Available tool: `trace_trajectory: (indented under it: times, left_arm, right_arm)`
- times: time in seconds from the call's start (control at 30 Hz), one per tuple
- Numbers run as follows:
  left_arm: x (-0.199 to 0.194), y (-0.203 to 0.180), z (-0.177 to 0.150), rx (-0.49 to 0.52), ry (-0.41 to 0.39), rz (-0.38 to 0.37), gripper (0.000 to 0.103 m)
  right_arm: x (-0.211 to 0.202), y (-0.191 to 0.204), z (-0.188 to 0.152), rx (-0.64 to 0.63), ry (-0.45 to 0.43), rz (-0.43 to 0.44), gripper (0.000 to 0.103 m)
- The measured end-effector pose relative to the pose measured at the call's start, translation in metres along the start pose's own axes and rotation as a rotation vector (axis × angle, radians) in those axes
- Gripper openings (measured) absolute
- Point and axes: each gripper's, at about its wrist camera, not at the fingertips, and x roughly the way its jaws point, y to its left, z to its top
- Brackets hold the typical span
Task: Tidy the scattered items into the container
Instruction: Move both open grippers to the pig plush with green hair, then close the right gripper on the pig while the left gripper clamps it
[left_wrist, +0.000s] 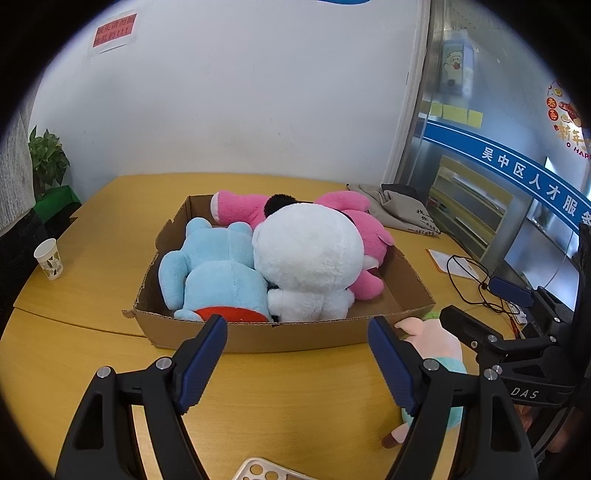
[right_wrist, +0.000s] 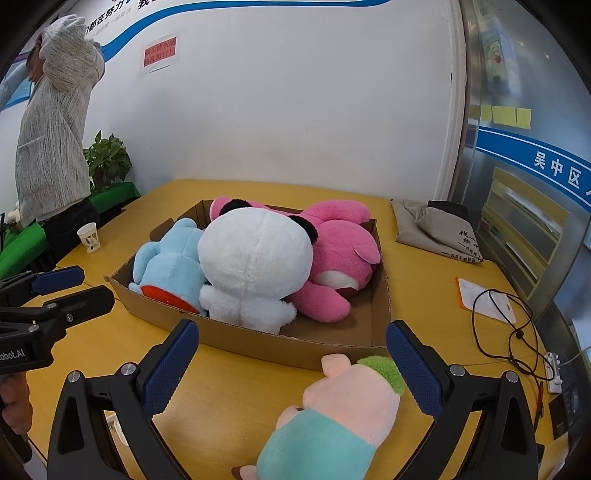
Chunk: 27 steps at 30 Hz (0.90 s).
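A shallow cardboard box (left_wrist: 280, 334) (right_wrist: 380, 291) on the yellow table (left_wrist: 99, 229) holds a light blue plush (left_wrist: 218, 273) (right_wrist: 166, 266), a white panda plush (left_wrist: 310, 254) (right_wrist: 255, 258) and a pink plush (left_wrist: 369, 236) (right_wrist: 340, 254). A small pink plush with green hair and a teal shirt (right_wrist: 347, 398) (left_wrist: 436, 339) lies on the table just in front of the box's near right corner. My right gripper (right_wrist: 291, 332) (left_wrist: 467, 299) is open around it, its right finger closest and neither pad pressing. My left gripper (left_wrist: 299, 328) (right_wrist: 96, 285) is open and empty before the box's front wall.
A paper cup (left_wrist: 48, 258) (right_wrist: 88, 238) stands at the table's left edge. A grey cloth bag (right_wrist: 432, 229), an orange-edged pad (right_wrist: 484, 299), a black cable (right_wrist: 513, 332) and a power strip (right_wrist: 552, 373) lie to the right. A person (right_wrist: 51, 147) stands far left by a plant (right_wrist: 107, 158).
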Motion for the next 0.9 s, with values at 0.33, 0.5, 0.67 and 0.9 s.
trace_trajectory:
  times: [0.33, 0.5, 0.67, 0.9]
  left_arm:
    - [0.006, 0.004, -0.004, -0.015, 0.005, -0.041, 0.079]
    - [0.011, 0.009, -0.007, -0.044, 0.039, -0.081, 0.079]
    - [0.021, 0.014, -0.014, -0.071, 0.084, -0.108, 0.079]
    - [0.042, 0.002, -0.021, -0.079, 0.148, -0.175, 0.079]
  right_arm:
    - [0.007, 0.002, 0.000, -0.007, 0.013, -0.007, 0.103]
    - [0.005, -0.011, -0.003, 0.044, -0.014, 0.004, 0.103]
    - [0.014, -0.056, -0.030, 0.174, 0.047, -0.027, 0.103]
    - [0.048, -0.080, -0.091, 0.262, 0.252, 0.025, 0.103]
